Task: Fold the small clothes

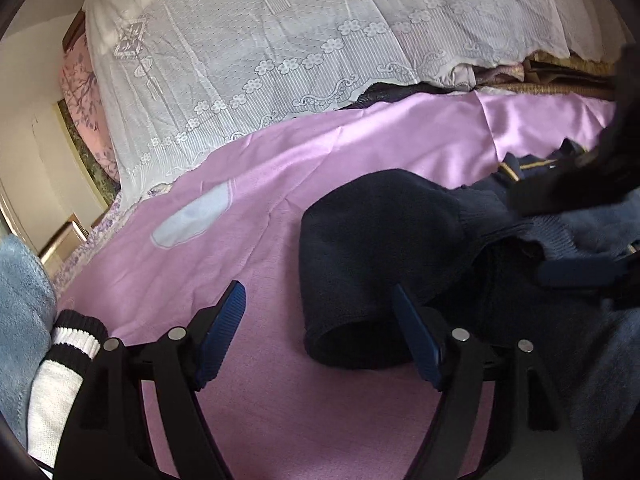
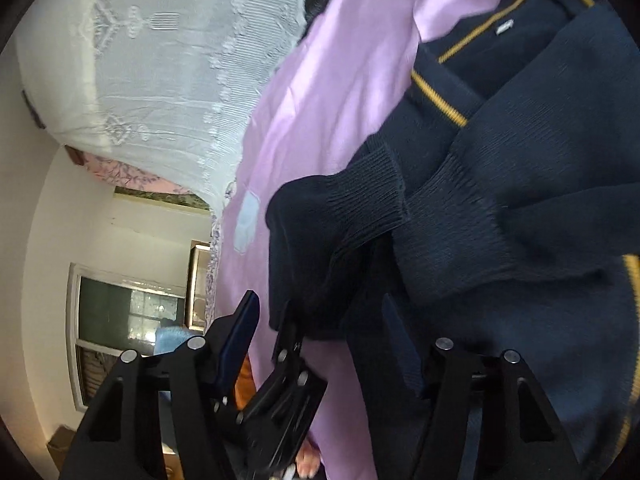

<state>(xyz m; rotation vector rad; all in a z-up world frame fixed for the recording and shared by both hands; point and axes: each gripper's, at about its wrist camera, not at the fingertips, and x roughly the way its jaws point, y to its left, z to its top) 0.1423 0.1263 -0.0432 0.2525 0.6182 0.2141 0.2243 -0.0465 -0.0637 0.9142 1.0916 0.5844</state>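
A navy knit sweater with yellow trim (image 2: 520,184) lies on a pink bedsheet (image 1: 320,152). One sleeve is folded over, its ribbed cuff (image 1: 360,336) lying just ahead of my left gripper (image 1: 320,300), which is open and empty with its right finger at the cuff's edge. My right gripper (image 2: 320,308) is open above the sleeve cuffs (image 2: 372,204) and holds nothing. The left gripper (image 2: 280,392) shows low in the right wrist view. The right gripper shows as a dark blur at the right edge of the left wrist view (image 1: 580,272).
A white lace cover (image 1: 280,40) drapes a pile of bedding behind the sheet. A white garment with black stripes (image 1: 68,344) and a blue fleece (image 1: 20,300) lie at the left. A window (image 2: 124,312) and wall are beyond the bed.
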